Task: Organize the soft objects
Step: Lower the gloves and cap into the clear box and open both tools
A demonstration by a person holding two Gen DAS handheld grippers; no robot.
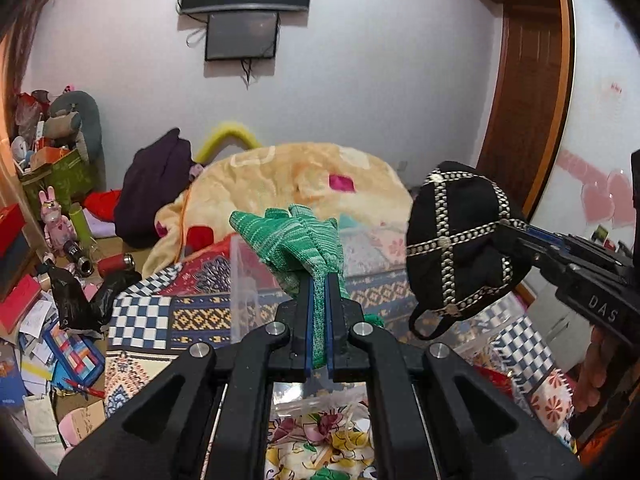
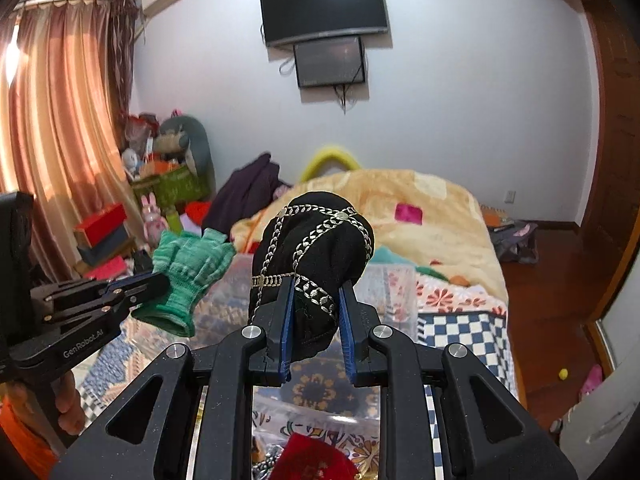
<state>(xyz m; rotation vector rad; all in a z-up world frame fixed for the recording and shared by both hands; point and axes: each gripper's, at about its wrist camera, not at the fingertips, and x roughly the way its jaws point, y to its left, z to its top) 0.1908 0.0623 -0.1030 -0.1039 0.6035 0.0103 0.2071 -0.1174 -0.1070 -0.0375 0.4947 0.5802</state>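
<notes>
Two grippers are raised over the near end of the bed (image 2: pixel 460 216), each holding one soft thing: one green knitted glove (image 1: pixel 300 240) and one black cap (image 1: pixel 460 240). The left gripper (image 1: pixel 319 280) has its jaws pressed almost together, pinching the glove by its cuff end, so the glove's fingers stand up and fan out to the far side; the knit is streaked in light and dark green with a ribbed cuff. The right gripper (image 2: pixel 316 300) has its blue-padded jaws a little apart and clamped on the bunched cloth of the cap, which stands above them. The cap is plain black, crossed by silver chain-like bands with small round studs where they meet, and a thin black loop hangs from its lower edge. In the left wrist view the cap sits right of the glove, apart from it. Below both lies one clear plastic box (image 1: pixel 248 272) on the patterned bedspread, with one yellow blanket (image 1: pixel 280 184) heaped farther back. One dark screen (image 2: pixel 324 6) hangs on the far wall.
</notes>
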